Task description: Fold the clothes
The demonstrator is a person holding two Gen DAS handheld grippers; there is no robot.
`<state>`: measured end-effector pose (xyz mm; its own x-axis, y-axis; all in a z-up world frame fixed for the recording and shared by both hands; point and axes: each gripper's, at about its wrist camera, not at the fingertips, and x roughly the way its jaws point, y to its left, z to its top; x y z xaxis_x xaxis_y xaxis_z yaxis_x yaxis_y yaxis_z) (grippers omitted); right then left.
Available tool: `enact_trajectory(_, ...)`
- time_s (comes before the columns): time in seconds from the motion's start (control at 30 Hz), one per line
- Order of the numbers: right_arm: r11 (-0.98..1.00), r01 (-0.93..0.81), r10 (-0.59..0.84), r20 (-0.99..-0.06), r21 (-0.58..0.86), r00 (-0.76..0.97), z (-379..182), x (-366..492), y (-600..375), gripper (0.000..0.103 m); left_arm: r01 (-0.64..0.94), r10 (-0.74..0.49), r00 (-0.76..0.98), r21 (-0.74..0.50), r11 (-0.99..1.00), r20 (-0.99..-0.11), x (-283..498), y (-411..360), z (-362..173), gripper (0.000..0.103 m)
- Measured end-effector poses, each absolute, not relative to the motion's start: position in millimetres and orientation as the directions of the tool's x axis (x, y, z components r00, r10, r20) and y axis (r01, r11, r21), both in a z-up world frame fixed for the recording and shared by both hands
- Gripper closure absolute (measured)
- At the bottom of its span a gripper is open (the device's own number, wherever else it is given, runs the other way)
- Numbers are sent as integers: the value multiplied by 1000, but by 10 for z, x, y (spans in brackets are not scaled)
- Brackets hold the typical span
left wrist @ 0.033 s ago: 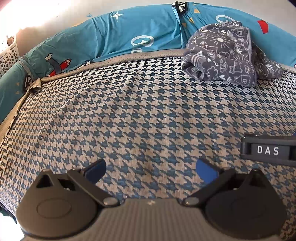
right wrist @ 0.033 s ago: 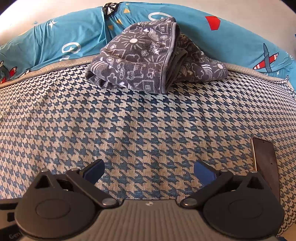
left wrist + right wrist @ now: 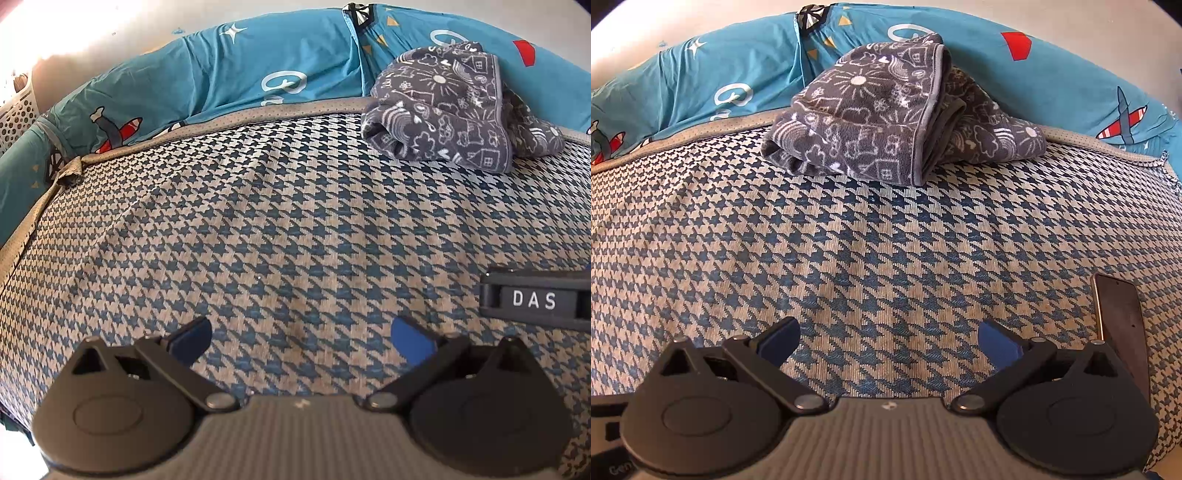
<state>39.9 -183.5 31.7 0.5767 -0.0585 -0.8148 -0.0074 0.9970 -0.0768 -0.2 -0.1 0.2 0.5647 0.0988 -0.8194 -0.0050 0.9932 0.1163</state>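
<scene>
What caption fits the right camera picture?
Open right gripper faces a folded grey cloth on the bed.

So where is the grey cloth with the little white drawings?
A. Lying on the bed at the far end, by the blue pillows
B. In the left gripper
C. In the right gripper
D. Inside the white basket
A. The grey cloth lies bunched on the houndstooth bed cover against the blue pillows, while the left gripper and right gripper are both open and empty, well short of it.
</scene>
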Motion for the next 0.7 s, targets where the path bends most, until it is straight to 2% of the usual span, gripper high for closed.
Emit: enact_trajectory(0.7, 998, -16, -43, -819, -64, 572, 317, 394, -1838, 0, -22, 131, 553, 142, 990, -823, 29, -43, -15, 0)
